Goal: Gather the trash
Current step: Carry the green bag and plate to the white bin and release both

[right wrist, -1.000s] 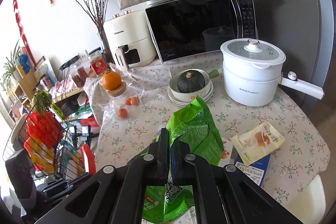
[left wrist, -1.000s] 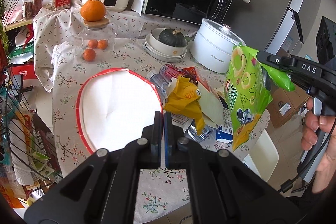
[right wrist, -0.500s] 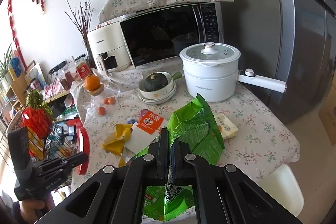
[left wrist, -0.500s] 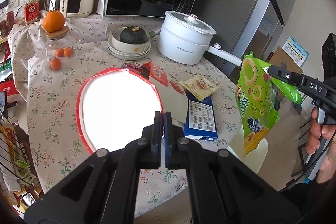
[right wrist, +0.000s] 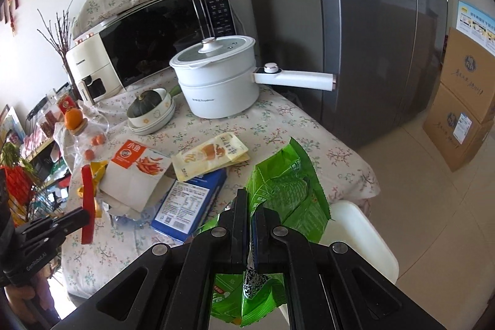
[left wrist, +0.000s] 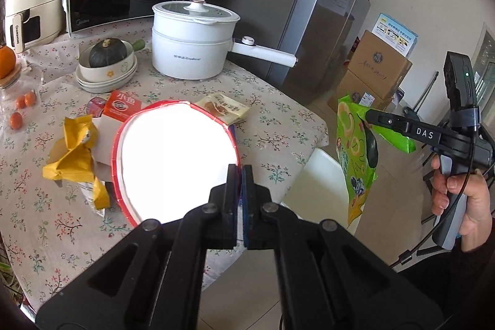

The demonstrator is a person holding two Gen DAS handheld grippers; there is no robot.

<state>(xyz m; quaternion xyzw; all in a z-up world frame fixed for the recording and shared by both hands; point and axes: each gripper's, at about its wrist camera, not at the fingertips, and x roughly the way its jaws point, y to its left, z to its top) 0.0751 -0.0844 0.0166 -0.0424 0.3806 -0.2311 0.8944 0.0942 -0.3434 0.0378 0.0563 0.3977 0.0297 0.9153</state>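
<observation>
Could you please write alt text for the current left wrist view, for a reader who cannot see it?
The left gripper is shut on the rim of a red-edged paper plate above a floral-clothed table strewn with wrappers. To the right, beyond the table edge, the right gripper holds a green snack bag.

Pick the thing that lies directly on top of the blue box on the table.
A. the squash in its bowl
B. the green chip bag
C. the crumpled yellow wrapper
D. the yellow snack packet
D: in the right wrist view the yellow snack packet overlaps the far end of the blue box, while the green chip bag hangs pinched in the right gripper.
</observation>
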